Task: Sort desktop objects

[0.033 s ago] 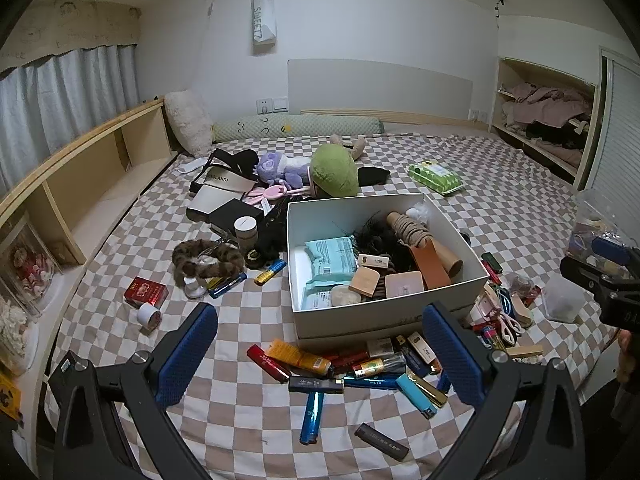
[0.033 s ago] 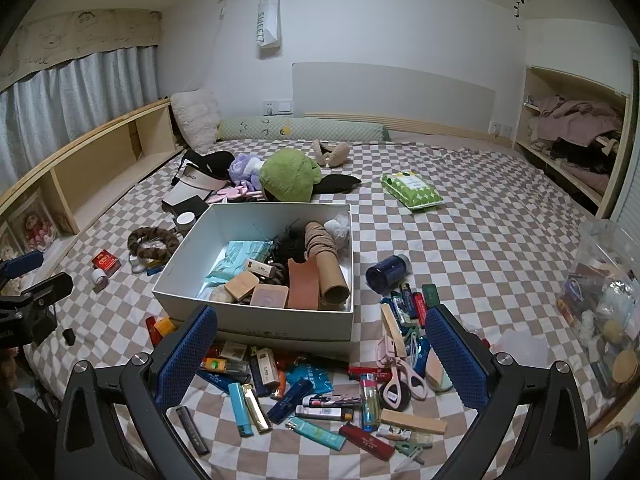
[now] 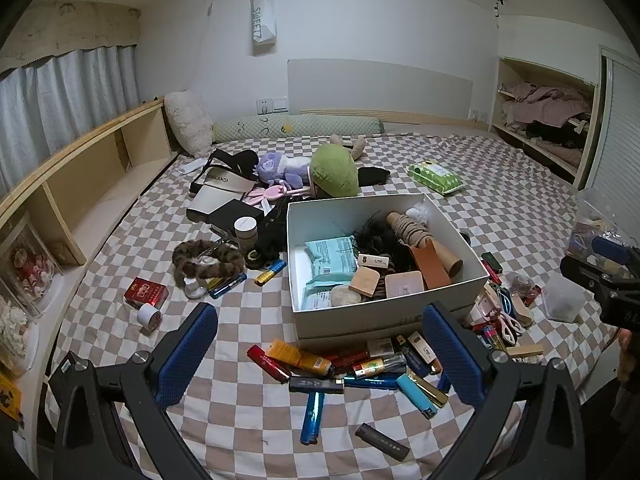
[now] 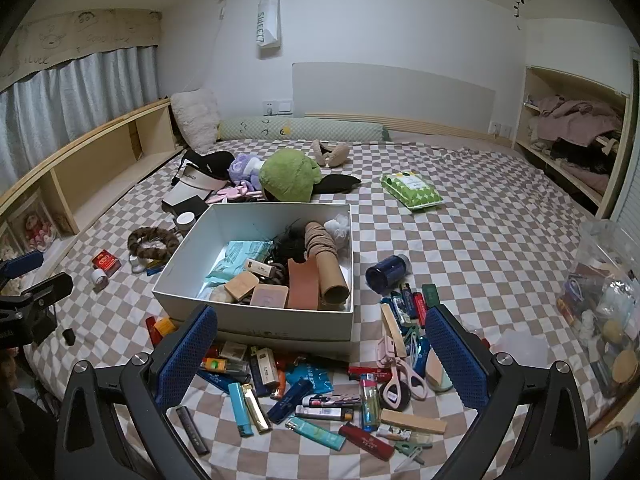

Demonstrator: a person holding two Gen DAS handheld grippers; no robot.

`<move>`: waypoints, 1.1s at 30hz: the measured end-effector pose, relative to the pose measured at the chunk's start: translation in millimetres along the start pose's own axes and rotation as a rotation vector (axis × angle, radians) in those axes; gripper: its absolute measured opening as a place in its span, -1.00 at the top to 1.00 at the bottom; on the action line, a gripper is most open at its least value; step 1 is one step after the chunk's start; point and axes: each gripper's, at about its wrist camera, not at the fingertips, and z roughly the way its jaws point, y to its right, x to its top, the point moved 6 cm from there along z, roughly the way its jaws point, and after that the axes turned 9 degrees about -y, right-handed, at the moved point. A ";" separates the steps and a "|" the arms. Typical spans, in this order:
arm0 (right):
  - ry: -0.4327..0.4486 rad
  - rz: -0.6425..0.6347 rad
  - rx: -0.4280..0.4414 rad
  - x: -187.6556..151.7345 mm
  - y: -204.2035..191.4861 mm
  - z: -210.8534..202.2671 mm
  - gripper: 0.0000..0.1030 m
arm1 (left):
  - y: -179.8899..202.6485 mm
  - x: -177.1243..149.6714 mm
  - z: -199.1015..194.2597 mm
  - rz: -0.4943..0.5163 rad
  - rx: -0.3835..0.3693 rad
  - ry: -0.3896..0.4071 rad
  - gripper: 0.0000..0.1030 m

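A white open box [image 3: 384, 314] stands on the checkered bed and holds a teal packet [image 3: 330, 254], a cardboard tube [image 3: 440, 254], tan blocks and a black tangle. Several lighters and small tubes [image 3: 360, 368] lie scattered along its front, among them a blue lighter [image 3: 312, 416]. More lighters, pink scissors [image 4: 400, 376] and wooden sticks lie at the box's front and right in the right wrist view. My left gripper [image 3: 319, 311] hovers open above the pile, and nothing is between its blue pads. My right gripper [image 4: 321, 311] also hangs open and empty before the box [image 4: 256, 322].
Behind the box lie a green plush [image 3: 334, 174], a visor cap [image 3: 224, 184] and a wipes pack [image 3: 436, 176]. A red pack [image 3: 146, 292], a tape roll [image 3: 149, 316] and a furry band [image 3: 208, 258] sit left. A clear bag [image 4: 604, 300] stands at the right bed edge.
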 end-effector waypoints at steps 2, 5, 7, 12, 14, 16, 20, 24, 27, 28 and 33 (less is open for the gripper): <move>0.000 0.001 0.001 -0.3 0.5 0.1 -1.00 | 0.1 0.2 0.0 0.002 0.002 0.001 -1.00; -0.001 0.002 0.002 -0.8 1.3 0.2 -1.00 | 0.3 0.6 0.1 0.004 0.005 0.003 -1.00; -0.001 0.001 0.000 -2.2 1.7 -0.4 -1.00 | 0.4 0.9 0.2 0.006 0.006 0.004 -1.00; 0.002 0.002 -0.003 -0.6 1.8 -1.0 -1.00 | -1.6 0.2 1.1 0.005 0.009 0.004 -1.00; 0.001 0.005 -0.003 -0.3 2.7 -0.7 -1.00 | -2.2 0.5 1.3 0.005 0.009 0.004 -1.00; 0.000 0.007 -0.003 -0.5 3.2 -0.1 -1.00 | -2.7 0.7 1.6 0.004 0.008 0.004 -1.00; -0.002 0.006 -0.002 0.1 2.7 -0.7 -1.00 | -3.9 1.2 2.1 0.004 0.008 0.003 -1.00; -0.002 0.005 -0.003 -0.3 2.2 -0.4 -1.00 | -5.1 1.6 2.7 0.003 0.007 0.002 -1.00; -0.003 0.006 -0.005 -0.2 2.2 -0.9 -1.00 | -5.2 1.6 2.9 0.005 0.007 0.002 -1.00; -0.003 0.006 -0.006 -0.1 2.1 -1.0 -1.00 | -5.2 1.6 2.9 0.005 0.008 0.002 -1.00; -0.005 0.006 -0.008 -0.2 2.6 -0.2 -1.00 | -6.0 1.7 3.4 0.006 0.008 0.001 -1.00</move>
